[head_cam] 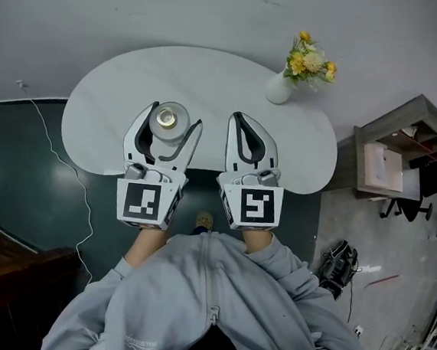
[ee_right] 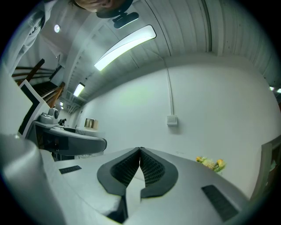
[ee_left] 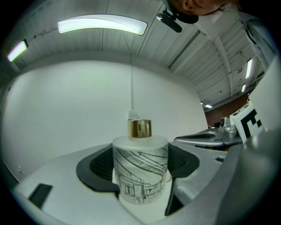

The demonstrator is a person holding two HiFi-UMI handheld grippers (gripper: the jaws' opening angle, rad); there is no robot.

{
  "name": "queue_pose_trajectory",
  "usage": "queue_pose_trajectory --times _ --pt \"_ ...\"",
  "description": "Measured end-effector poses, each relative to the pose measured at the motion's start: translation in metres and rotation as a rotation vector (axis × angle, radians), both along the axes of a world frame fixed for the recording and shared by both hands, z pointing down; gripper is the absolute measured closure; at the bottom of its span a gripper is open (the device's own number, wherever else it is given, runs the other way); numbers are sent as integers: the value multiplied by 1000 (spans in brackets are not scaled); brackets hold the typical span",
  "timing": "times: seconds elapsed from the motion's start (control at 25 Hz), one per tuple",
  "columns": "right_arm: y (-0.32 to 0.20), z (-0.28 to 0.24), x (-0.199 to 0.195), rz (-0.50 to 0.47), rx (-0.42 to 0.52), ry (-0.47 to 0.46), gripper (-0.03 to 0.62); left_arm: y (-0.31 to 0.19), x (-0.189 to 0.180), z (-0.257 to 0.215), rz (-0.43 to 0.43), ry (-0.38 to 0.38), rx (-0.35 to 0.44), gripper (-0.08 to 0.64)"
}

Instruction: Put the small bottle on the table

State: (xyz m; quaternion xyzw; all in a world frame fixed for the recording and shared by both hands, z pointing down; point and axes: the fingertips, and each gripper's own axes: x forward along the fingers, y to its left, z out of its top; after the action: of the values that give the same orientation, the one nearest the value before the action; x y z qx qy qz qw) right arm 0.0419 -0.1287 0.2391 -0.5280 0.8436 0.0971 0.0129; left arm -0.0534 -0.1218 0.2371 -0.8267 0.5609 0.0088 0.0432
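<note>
Frosted-glass small bottle (ee_left: 140,171) sits clamped between the jaws of our left gripper (head_cam: 176,115), held over the white worktop (head_cam: 93,124) near its front edge. Our right gripper (ee_right: 140,151) has its jaws closed on nothing. Setting it down and letting go are left, we judge.

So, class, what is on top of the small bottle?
A gold cap tops the small bottle, gripped by the left gripper. What the cap covers cannot be seen.

The small bottle's (head_cam: 168,121) underside is hidden; contact with the table (head_cam: 220,78) unclear.
</note>
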Motion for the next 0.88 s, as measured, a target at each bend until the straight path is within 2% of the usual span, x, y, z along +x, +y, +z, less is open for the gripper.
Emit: queue_pose_trajectory --times 0.28,0.44,0.6,0.88 --pt "-25 7 5 -38 -6 -10 566 -21 9 2 -30 22 5 225" --pt "-37 11 5 -45 -15 -23 566 -33 6 6 -51 3 -13 227" --pt "-52 11 4 -38 -16 -22 566 -48 7 4 -28 17 11 226" --pt "-84 7 -4 -19 -5 -20 566 -84 -1 0 -6 29 8 226"
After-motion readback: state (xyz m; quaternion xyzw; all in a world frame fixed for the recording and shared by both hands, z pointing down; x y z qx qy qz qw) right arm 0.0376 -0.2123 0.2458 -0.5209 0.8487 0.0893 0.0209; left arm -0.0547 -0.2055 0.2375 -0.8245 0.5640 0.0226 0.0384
